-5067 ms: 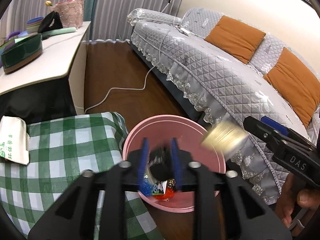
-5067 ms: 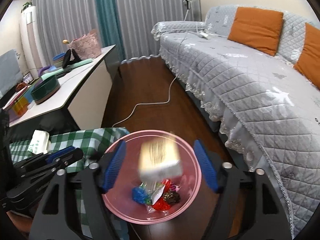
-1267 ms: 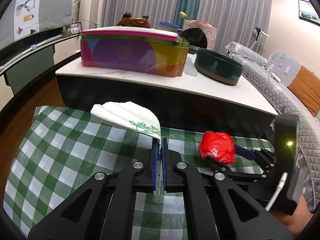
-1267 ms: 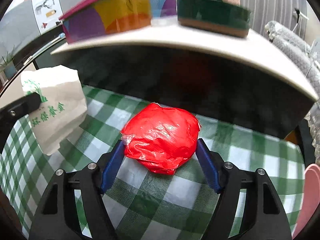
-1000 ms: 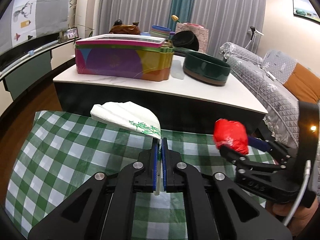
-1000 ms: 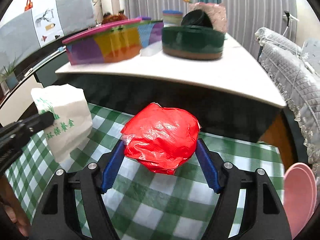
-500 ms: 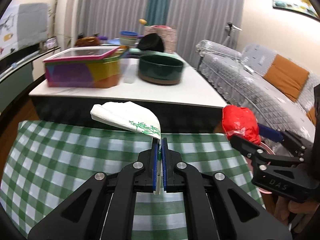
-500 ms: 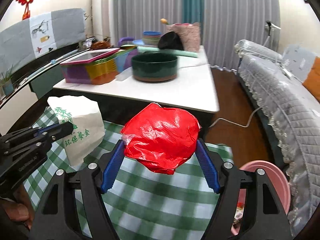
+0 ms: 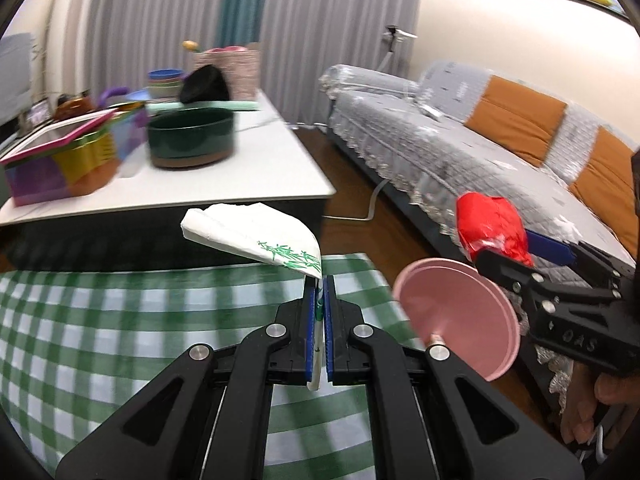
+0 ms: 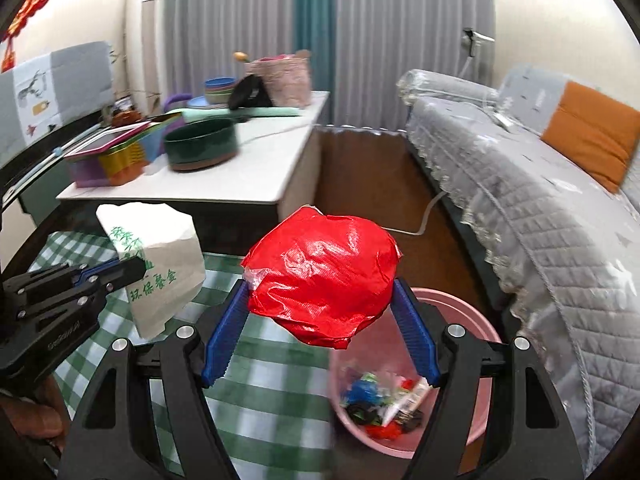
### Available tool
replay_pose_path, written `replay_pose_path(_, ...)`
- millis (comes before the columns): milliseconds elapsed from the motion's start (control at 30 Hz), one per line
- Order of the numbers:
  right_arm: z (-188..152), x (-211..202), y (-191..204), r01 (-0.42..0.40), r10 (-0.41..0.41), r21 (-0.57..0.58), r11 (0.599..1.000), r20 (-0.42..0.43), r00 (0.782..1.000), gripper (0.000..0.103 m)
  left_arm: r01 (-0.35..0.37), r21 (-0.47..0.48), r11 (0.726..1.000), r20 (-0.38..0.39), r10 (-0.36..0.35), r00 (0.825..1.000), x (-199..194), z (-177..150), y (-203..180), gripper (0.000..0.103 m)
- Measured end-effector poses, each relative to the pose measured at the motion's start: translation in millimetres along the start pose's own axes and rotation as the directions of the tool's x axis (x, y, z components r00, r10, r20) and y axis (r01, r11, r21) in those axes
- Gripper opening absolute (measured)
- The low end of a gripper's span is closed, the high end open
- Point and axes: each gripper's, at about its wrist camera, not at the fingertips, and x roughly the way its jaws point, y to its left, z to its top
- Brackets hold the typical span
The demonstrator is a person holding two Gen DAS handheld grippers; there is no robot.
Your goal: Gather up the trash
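Observation:
My left gripper (image 9: 319, 280) is shut on a white paper bag (image 9: 256, 236) with green print and holds it above the green checked cloth (image 9: 120, 320). The bag also shows in the right wrist view (image 10: 156, 264). My right gripper (image 10: 320, 312) is shut on a crumpled red plastic bag (image 10: 320, 272), held in the air at the cloth's right edge. The red bag shows in the left wrist view (image 9: 490, 228). A pink bin (image 10: 480, 332) with several wrappers inside stands on the floor just right of the cloth; it also shows in the left wrist view (image 9: 452, 312).
A white table (image 9: 200, 184) behind the cloth carries a dark green bowl (image 9: 190, 136), a colourful box (image 9: 60, 160) and other items. A grey quilted sofa (image 10: 540, 216) with orange cushions runs along the right. A white cable (image 10: 428, 212) lies on the wooden floor.
Both grippers have swung to the right with their loads. The pink bin has come into view below and right of the red bag.

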Motion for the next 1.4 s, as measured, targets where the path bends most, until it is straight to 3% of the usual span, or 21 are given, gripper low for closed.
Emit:
replay_pose_path(467,-35.8,6.0,-85.3,0.139,-0.135,0.091,0.986,-0.056,0.989,0.071,0.188,0.099,0.977,-0.038,-0.185,0.982,37.7,-20.7,-77.6,0.004)
replay_pose_path(867,-44.9,21.4,-106.5,0.191,-0.18,0.137,0.972,-0.087,0.98,0.073,0.27,0.113,0.956,-0.079,-0.262,0.962,67.5,-36.5,-108.2,0.005)
replay_pose_path(900,-45.2,22.7,-108.2,0.194,-0.182,0.144,0.97,-0.093,0.979,0.075,0.277,0.115,0.954,-0.082,-0.269,0.96,68.6,-36.9,-109.9,0.01)
replay_pose_path(967,-46.7,26.1,-111.5,0.215,-0.199,0.157,0.964,-0.114,0.973,0.079,0.288,0.105,0.952,-0.085,-0.28,0.956,70.3,-37.0,-110.3,0.027)
replay_pose_path(1000,-47.5,26.3,-113.0,0.223,-0.206,0.164,0.961,-0.117,0.972,0.08,0.284,0.1,0.954,-0.077,-0.277,0.958,70.2,-36.6,-109.9,0.03)
replay_pose_path(1400,-44.7,17.2,-111.6,0.298,-0.282,0.263,0.918,-0.098,0.954,0.08,0.286,-0.057,0.957,-0.06,-0.289,0.956,73.2,-34.1,-78.6,0.03)
